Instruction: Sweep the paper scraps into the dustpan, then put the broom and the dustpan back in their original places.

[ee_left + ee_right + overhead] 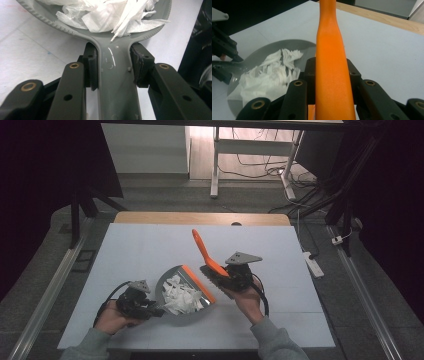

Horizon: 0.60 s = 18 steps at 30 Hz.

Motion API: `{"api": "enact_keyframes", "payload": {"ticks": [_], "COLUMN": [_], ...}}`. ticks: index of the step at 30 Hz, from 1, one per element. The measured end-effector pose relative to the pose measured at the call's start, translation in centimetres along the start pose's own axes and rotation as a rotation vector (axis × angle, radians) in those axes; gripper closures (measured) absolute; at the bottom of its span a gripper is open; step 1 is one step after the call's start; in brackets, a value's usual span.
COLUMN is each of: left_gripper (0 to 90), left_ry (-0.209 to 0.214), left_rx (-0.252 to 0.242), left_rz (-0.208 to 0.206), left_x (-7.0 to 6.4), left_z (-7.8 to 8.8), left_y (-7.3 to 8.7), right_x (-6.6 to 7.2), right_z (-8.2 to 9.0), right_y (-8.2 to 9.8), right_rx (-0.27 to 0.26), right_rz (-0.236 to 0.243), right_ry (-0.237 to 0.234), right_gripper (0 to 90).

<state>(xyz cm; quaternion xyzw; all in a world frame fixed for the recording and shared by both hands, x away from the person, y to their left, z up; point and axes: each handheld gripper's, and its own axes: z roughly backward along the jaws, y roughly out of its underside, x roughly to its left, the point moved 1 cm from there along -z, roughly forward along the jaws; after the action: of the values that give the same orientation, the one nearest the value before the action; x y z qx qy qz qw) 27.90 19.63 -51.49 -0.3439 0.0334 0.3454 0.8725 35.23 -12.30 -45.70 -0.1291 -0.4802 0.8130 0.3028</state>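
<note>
Holding the dustpan's grey handle (116, 82) squarely between its pads, the left gripper (150, 307) is clamped tight, and that grip looks sound: both pads press flat on the handle's sides just behind the pan. The right gripper (227, 276) is likewise closed on the orange brush (209, 256), its handle (331, 67) running up between the jaws and pointing away over the desk (150, 250), with the bristle end down beside the pan's orange lip (199, 282).

The dustpan (167, 287) rests on the desk in front of the person, between the two hands, with the white paper scraps (181, 296) heaped inside it; the bare desk around it looks swept.

To finish well, I would keep the pan level or tipped slightly back toward its handle so the light scraps do not slide over the lip. The brush should move clear of the lip without flicking the heap. Any lift of the pan ought to be slow, since loose paper shifts easily.
</note>
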Motion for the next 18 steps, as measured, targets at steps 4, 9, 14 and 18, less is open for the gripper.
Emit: {"api": "enact_keyframes", "payload": {"ticks": [4, 9, 14, 18], "left_gripper": [61.6, 61.6, 61.6, 61.6], "left_ry": [-0.026, -0.053, -0.085, -0.109], "left_rx": [-0.041, -0.093, -0.151, -0.182], "left_rz": [0.037, 0.087, 0.149, 0.191], "left_x": [-0.1, -0.1, -0.2, -0.1], "left_z": [0.5, 1.3, 2.0, 2.4], "left_y": [0.2, 0.6, 1.3, 1.9], "right_x": [-0.3, -0.9, -1.6, -2.5], "right_z": [0.9, 2.2, 3.8, 5.1], "right_y": [0.1, 0.5, 1.4, 2.0], "right_rx": [-0.012, -0.014, 0.002, 0.003], "right_rz": [0.011, 0.015, 0.013, -0.01], "right_ry": [-0.01, -0.005, 0.007, 0.003], "right_gripper": [70.6, 70.5, 70.5, 70.5]}}
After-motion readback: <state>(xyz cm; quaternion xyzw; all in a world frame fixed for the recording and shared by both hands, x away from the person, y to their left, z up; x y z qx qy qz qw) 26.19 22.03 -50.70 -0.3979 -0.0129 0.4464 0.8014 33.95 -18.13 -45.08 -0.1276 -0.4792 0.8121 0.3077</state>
